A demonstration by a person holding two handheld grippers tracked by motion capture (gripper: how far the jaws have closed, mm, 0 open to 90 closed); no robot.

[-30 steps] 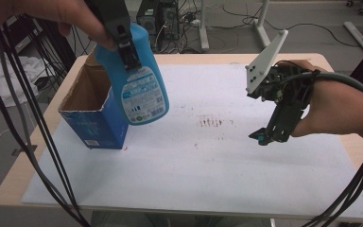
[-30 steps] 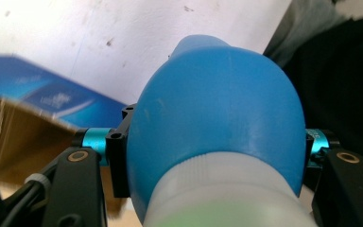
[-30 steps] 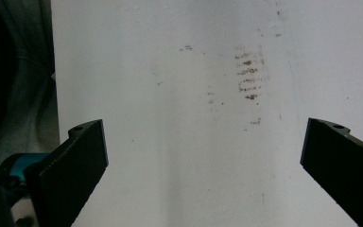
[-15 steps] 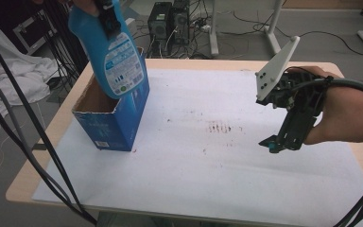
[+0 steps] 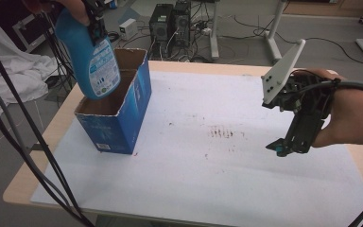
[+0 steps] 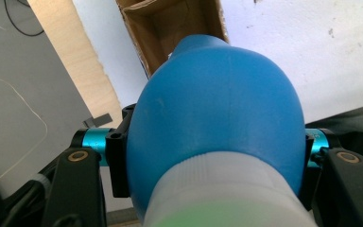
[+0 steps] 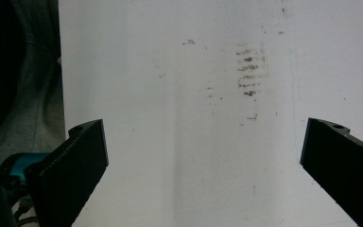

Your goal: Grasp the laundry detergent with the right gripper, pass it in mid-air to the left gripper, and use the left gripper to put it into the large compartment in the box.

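Moved: blue bottle (image 5: 93,61), carried by L gripper (image 5: 94,23), now upright over the box mouth; earlier it hung tilted beside the box front.
Bottle: base just inside open top of blue cardboard box (image 5: 118,111), near L edge of worktop (image 5: 227,189).
L fingers (image 6: 118,161): clamped on bottle's shoulder, both sides.
R gripper (image 5: 283,147): fingers wide apart, holding nothing, above bare worktop w/ brown smudges (image 7: 248,71).

You are working in a lab or technical workroom: a wooden table (image 5: 28,177) under a stained white sheet (image 5: 208,179), desktop computer towers (image 5: 172,23) on the grey floor behind it, loose cables (image 5: 246,35) across that floor, and white metal stand legs (image 5: 270,42).
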